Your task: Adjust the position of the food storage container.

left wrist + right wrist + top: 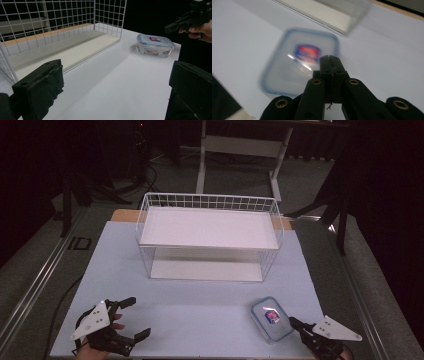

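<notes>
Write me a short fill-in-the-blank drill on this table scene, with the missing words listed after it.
1. The right gripper has its jaws ____, with nothing between them.
2. The left gripper has its jaws ____.
3. The lidded container lies on the table nearest the ____ gripper.
4. Both shelves of the white wire rack are ____.

Missing words: shut; open; right; empty

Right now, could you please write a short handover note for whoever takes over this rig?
Left tool: open, holding nothing, near the table's front left corner.
Right tool: shut with nothing between its jaws, tip just above the lidded food container.
Container: closed, lying flat on the table at front right, apart from the white wire rack.
Rack: both shelves bare.
Done: nothing moved yet, as far as the scene shows.
Left: probably to grasp the container and set it in the rack.
</notes>
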Available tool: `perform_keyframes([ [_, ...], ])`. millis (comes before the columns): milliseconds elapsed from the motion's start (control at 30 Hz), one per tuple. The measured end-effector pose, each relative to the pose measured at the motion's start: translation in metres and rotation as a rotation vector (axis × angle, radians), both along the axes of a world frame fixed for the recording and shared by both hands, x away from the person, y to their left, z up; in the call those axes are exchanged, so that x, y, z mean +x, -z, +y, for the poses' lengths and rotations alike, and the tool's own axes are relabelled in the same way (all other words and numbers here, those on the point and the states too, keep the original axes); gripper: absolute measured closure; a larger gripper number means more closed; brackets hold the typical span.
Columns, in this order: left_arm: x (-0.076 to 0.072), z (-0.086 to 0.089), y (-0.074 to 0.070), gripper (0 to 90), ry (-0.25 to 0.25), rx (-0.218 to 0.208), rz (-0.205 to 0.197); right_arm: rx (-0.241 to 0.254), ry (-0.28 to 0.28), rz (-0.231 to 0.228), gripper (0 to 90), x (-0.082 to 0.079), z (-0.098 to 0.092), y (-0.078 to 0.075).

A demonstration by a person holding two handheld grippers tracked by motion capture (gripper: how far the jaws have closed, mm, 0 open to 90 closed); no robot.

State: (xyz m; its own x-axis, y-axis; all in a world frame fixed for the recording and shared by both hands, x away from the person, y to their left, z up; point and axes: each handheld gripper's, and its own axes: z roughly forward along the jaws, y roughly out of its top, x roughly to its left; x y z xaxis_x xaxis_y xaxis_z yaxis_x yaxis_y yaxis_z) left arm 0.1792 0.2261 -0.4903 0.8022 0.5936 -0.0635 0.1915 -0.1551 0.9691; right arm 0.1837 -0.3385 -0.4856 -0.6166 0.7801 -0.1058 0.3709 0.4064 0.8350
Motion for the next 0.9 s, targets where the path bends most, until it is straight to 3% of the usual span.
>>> perform_keyframes([
  [67, 0.0, -0.001, 0.0, 0.4, 0.002, 0.0, -0.003, -0.009, 0.017, 0.006, 90.0, 0.001, -0.005, 0.002],
  [100, 0.0, -0.001, -0.001, 0.4, 0.002, 0.0, -0.004, -0.033, 0.054, 0.027, 90.0, 0.003, -0.014, 0.008],
  [200, 0.0, 0.0, -0.001, 0.4, 0.0, -0.001, -0.004, -0.053, 0.081, 0.059, 90.0, 0.003, -0.023, 0.018],
  [333, 0.0, 0.0, -0.001, 0.4, -0.001, -0.002, -0.005, -0.048, 0.095, 0.113, 90.0, 0.003, -0.03, 0.033],
  [433, 0.001, 0.0, -0.001, 0.4, 0.0, -0.004, -0.005, -0.05, 0.075, 0.155, 90.0, 0.003, -0.026, 0.044],
  [567, 0.001, -0.001, -0.001, 0.4, 0.004, -0.002, -0.003, -0.046, 0.047, 0.174, 90.0, 0.005, -0.02, 0.045],
  [633, 0.001, -0.001, -0.001, 0.4, 0.004, -0.001, -0.005, -0.057, 0.035, 0.176, 90.0, 0.005, -0.017, 0.045],
  [800, 0.001, -0.001, -0.001, 0.4, 0.001, -0.002, -0.005, -0.02, 0.005, 0.191, 90.0, 0.008, -0.015, 0.044],
  [900, 0.001, -0.001, -0.001, 0.4, 0.002, -0.002, -0.005, -0.029, -0.036, 0.194, 90.0, 0.009, -0.006, 0.044],
])
